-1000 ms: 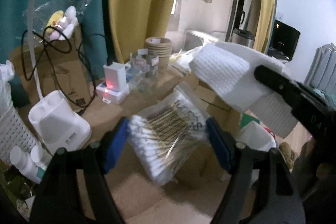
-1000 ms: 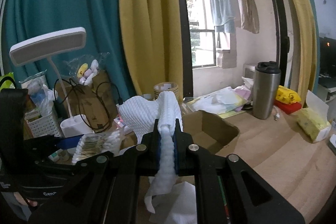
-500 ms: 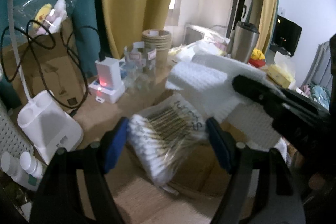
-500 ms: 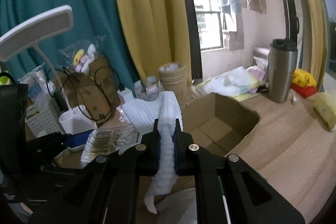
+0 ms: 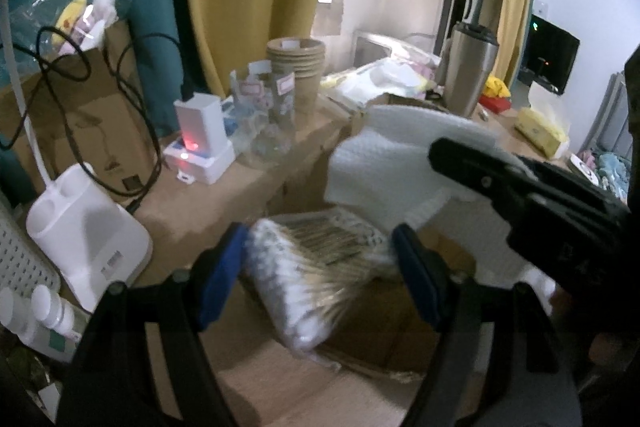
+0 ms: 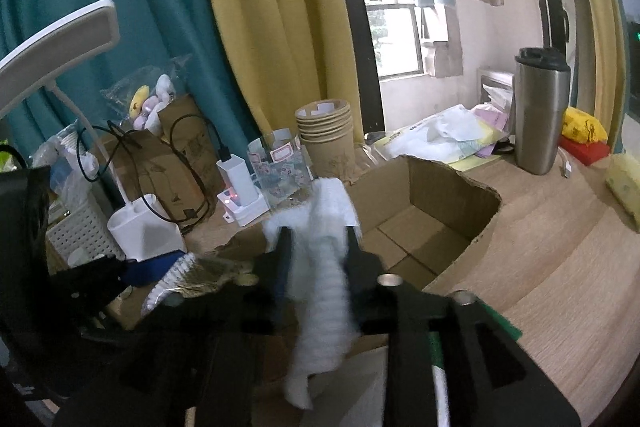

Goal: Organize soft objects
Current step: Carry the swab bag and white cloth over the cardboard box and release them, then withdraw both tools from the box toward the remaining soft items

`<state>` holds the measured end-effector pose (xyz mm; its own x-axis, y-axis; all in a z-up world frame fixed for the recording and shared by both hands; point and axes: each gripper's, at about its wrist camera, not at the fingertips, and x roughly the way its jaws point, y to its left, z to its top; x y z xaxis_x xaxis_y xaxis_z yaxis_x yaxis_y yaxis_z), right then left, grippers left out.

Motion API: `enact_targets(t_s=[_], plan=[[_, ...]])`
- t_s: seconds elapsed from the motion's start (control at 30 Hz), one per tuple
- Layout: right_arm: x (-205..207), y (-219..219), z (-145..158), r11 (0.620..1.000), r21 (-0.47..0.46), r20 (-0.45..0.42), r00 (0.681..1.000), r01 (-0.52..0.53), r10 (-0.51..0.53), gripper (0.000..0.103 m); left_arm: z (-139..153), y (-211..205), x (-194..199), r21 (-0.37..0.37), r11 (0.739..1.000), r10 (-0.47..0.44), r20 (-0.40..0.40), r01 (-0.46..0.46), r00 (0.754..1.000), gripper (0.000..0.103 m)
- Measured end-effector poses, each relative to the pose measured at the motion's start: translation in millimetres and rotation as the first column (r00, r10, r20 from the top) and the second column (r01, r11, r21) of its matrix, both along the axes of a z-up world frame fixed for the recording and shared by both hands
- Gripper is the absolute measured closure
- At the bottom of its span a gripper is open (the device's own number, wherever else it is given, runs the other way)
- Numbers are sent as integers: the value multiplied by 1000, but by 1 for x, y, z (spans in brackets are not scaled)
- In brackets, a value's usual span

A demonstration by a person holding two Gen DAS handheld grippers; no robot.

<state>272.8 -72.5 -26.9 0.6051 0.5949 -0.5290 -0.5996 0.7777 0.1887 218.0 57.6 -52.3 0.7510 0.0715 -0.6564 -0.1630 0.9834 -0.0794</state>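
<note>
My left gripper (image 5: 320, 247) is shut on a clear bag of cotton swabs (image 5: 316, 275) and holds it over the near edge of the open cardboard box (image 6: 424, 203). The bag also shows in the right wrist view (image 6: 188, 275). My right gripper (image 6: 318, 239) has its jaws parted, and a white textured cloth (image 6: 320, 279) hangs loosely between them over the box. In the left wrist view the cloth (image 5: 392, 167) sits just right of and above the swab bag, with the black right gripper (image 5: 520, 187) behind it.
On the wooden desk (image 6: 560, 267): stacked paper cups (image 6: 324, 131), a white charger with a red light (image 5: 200, 143), a white lamp base (image 5: 80, 231), a steel tumbler (image 6: 540, 115), a white basket (image 6: 76, 231), a yellow tissue pack (image 5: 540, 135). Curtains hang behind.
The right gripper's jaws have parted from the cloth, which now hangs loose and lower. Both grippers have moved down toward the box. The left keeps its grip on the swab bag.
</note>
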Motion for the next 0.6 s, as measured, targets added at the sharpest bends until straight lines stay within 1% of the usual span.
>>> enact_targets(t_s=[0.03, 0.1, 0.17, 0.43, 0.5, 0.57, 0.6], plan=[[1, -1, 0, 1000, 5, -4, 1000, 1, -1, 63, -1, 0, 0, -3, 1000, 0, -3, 0, 1000, 27], [2, -3, 0, 1000, 13, -5, 1000, 7, -7, 53, -2, 0, 2, -15, 1000, -4, -13, 4, 1000, 27], [1, -6, 2, 1000, 22, 0, 1000, 13, -13, 49, -3, -1, 2, -14, 1000, -3, -14, 3, 1000, 27], [1, -14, 9, 998, 38, 11, 999, 44, -44, 45, 2, -3, 1, 3, 1000, 9, -16, -9, 1000, 25], [-1, -17, 12, 998, 40, 20, 998, 52, -52, 45, 7, -1, -2, 6, 1000, 28, 7, -28, 1000, 22], [-3, -22, 17, 997, 47, 29, 997, 64, -66, 45, 12, 1, -6, 4, 999, 42, 31, -42, 999, 14], [-4, -24, 19, 996, 50, 32, 997, 70, -71, 45, 13, 2, -6, -1, 999, 43, 36, -43, 998, 11]])
